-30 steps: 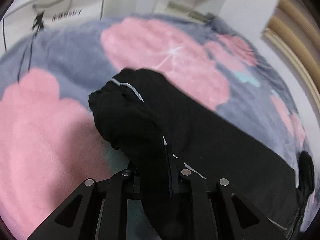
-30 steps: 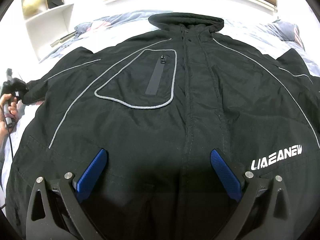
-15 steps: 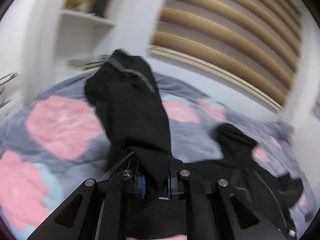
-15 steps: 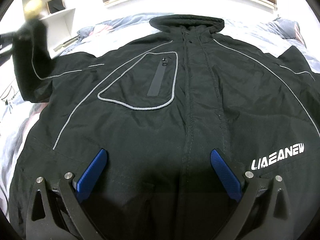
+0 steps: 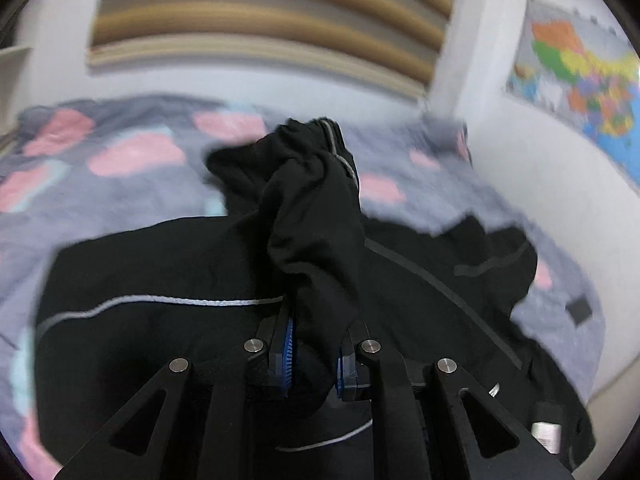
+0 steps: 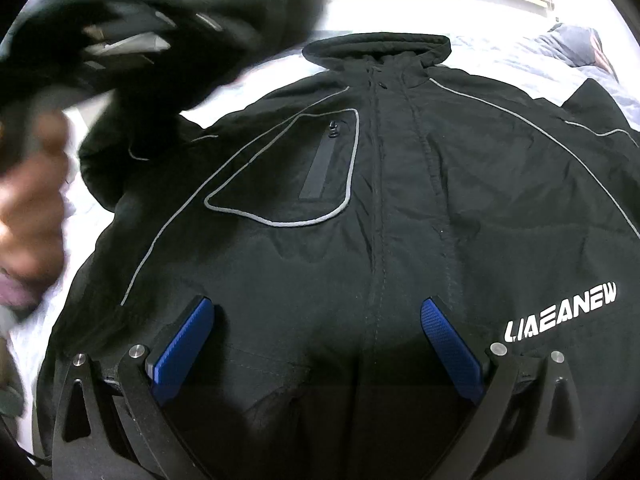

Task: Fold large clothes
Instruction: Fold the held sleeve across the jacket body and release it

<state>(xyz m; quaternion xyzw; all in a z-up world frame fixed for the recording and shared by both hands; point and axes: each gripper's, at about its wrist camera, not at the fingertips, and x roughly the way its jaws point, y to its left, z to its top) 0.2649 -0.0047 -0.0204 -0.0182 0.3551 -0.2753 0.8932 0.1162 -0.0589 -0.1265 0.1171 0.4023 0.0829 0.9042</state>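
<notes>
A large black jacket [image 6: 360, 220] with grey piping and white lettering lies front up on the bed. My left gripper [image 5: 313, 354] is shut on the jacket's sleeve [image 5: 316, 216] and holds it lifted above the jacket body [image 5: 160, 320]. In the right wrist view the lifted sleeve [image 6: 168, 32] and the holding hand [image 6: 32, 192] show blurred at upper left. My right gripper [image 6: 318, 340] is open and empty, low over the jacket's lower front, blue pads [image 6: 184, 344] wide apart.
The bed has a grey cover with pink blotches [image 5: 132, 156]. A slatted headboard [image 5: 260, 28] runs along the far wall. A coloured map [image 5: 580, 92] hangs on the right wall. A crumpled blanket [image 6: 576, 48] lies at far right.
My left gripper has swung the sleeve up off the bed and inward over the jacket body. The right gripper has stayed open in place.
</notes>
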